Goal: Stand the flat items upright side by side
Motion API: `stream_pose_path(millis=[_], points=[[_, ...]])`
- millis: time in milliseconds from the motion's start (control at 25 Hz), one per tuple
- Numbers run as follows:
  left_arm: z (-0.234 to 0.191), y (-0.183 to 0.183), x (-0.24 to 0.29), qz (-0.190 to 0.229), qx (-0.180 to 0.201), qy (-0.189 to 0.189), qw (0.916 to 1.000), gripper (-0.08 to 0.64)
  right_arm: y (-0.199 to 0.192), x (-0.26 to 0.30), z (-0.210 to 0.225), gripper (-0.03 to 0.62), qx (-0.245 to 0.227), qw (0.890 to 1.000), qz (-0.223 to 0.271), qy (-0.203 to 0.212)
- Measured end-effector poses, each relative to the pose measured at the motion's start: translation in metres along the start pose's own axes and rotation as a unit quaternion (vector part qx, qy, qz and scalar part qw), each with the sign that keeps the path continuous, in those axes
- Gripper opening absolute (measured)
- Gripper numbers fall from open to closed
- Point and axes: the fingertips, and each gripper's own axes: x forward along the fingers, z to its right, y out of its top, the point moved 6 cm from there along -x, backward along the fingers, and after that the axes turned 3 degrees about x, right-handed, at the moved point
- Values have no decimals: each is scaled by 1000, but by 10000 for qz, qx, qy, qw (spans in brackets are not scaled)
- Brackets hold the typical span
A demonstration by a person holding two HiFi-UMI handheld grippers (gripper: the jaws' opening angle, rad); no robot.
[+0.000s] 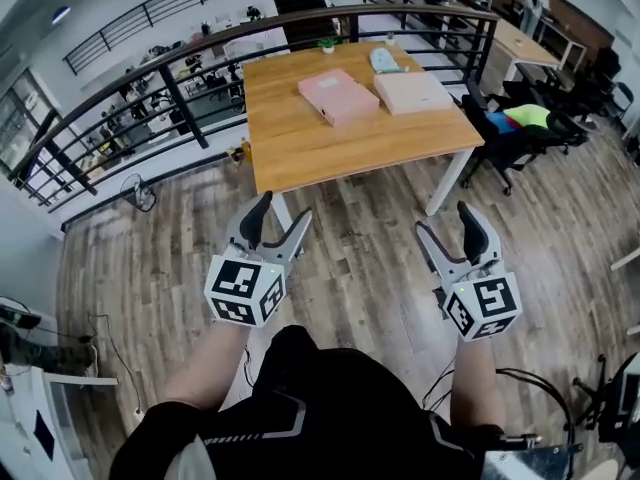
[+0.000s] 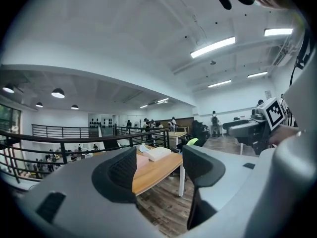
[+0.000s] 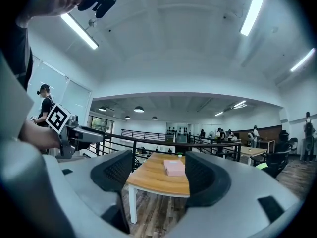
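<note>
Hovering short of the table [image 1: 300, 153] edge, left tongs [image 1: 285, 210] and right tongs [image 1: 444, 218] apart (empty)

Pastels on a honey-brown desk [image 1: 300, 148]
On the desk: pink flat box [image 1: 338, 96], cream flat box [image 1: 413, 92], pale-blue item [image 1: 385, 61].

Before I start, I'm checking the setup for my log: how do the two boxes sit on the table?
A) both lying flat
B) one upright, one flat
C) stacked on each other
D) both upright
A: the pink box and the beige box both lie flat, next to each other, on the table.
</note>
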Motion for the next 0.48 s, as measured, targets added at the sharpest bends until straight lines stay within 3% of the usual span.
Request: stream_pose_path(millis=[280, 480], points=[[-6, -7, 44, -161, -32, -180, 9997, 301, -7, 33, 34, 330, 38, 10000, 14, 46], [-36, -15, 94, -12, -153, -187, 9997, 301, -12, 79, 52, 324, -120, 9998, -143, 36]])
